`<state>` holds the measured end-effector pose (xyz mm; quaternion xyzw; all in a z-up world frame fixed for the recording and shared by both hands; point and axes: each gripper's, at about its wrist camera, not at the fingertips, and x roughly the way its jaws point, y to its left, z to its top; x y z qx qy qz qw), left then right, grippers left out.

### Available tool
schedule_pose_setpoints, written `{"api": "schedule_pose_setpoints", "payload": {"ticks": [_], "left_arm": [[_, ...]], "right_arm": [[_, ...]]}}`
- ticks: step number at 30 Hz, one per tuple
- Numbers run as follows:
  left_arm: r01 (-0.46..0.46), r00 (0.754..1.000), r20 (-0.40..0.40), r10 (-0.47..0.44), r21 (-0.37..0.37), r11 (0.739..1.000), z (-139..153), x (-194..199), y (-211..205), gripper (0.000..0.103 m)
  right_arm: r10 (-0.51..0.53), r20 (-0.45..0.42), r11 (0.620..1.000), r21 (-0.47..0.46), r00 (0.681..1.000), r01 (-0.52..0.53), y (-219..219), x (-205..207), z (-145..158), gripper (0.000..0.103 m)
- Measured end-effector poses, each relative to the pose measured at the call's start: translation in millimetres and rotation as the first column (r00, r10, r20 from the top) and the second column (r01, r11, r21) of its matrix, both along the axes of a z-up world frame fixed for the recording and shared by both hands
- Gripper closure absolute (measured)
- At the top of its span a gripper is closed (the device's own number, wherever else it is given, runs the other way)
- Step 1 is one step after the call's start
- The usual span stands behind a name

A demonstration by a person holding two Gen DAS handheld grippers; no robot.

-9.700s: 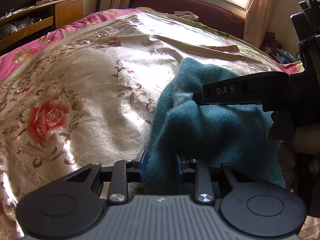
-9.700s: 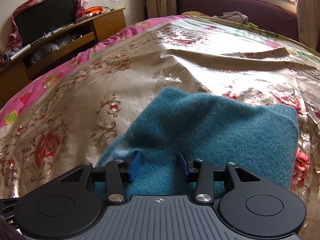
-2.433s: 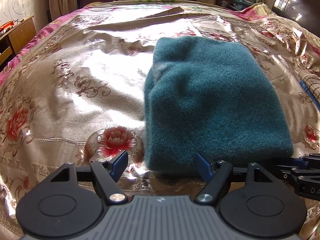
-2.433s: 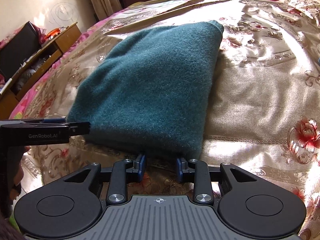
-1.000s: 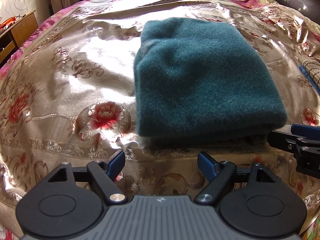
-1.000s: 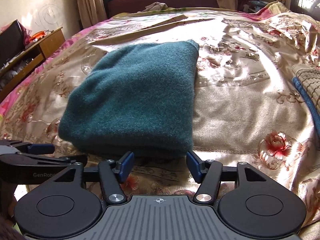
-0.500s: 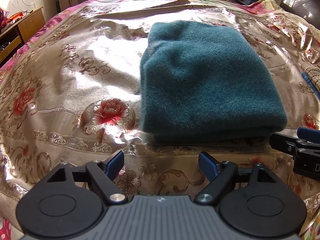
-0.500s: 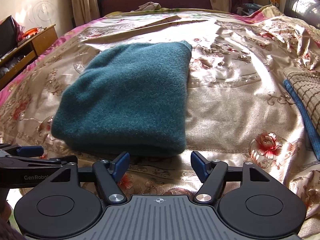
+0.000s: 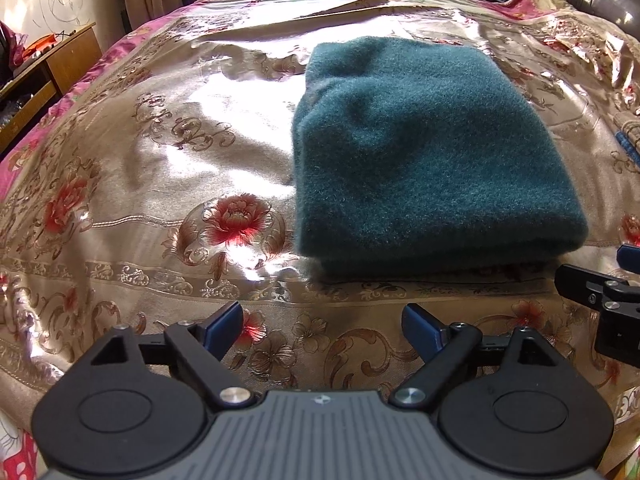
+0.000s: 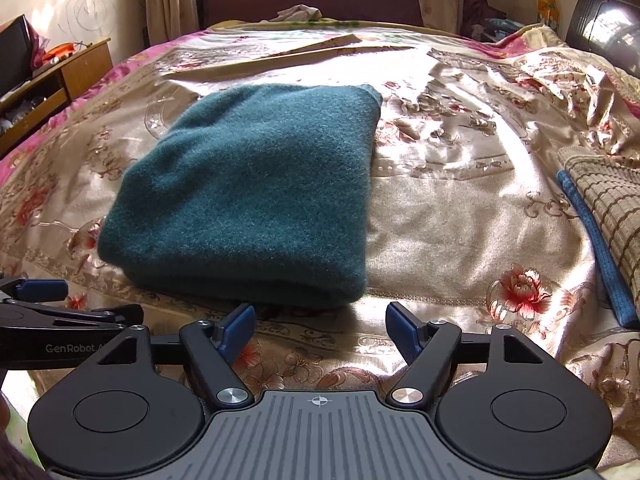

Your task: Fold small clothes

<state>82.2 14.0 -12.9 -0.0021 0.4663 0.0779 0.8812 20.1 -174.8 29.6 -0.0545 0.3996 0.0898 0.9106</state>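
Note:
A teal fuzzy garment lies folded into a flat rectangle on the gold floral bedspread; it also shows in the right wrist view. My left gripper is open and empty, just short of the garment's near edge. My right gripper is open and empty, also just short of the near edge. Each gripper shows at the side of the other's view: the right one, the left one.
A checked cloth with a blue edge lies at the bed's right side. A wooden cabinet stands to the left. A dark red headboard and a window with curtains are at the far end. A crumpled cloth lies near the headboard.
Both grippers have let go of the teal garment, opened wide and drawn back from its near edge. The garment has stayed folded flat on the bed.

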Motion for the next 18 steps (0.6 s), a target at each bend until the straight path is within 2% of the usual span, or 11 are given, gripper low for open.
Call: {"api": "schedule_pose_setpoints", "payload": {"ticks": [4,12,18], "left_arm": [[0.005,1.0,0.0,-0.005,0.019,1.0,0.7,-0.4,-2.3,0.012],[0.01,1.0,-0.008,-0.01,-0.006,1.0,0.6,-0.9,-2.1,0.011],[0.012,1.0,-0.014,-0.012,-0.016,1.0,1.0,-1.1,-3.1,0.011]], "right_arm": [[0.0,-0.001,1.0,-0.002,1.0,0.0,0.3,-0.6,-0.2,0.029],[0.003,-0.016,1.0,0.001,1.0,-0.003,-0.2,-2.1,-1.2,0.029],[-0.003,-0.059,1.0,0.029,0.998,0.004,-2.3,0.1,-3.8,0.028]]}}
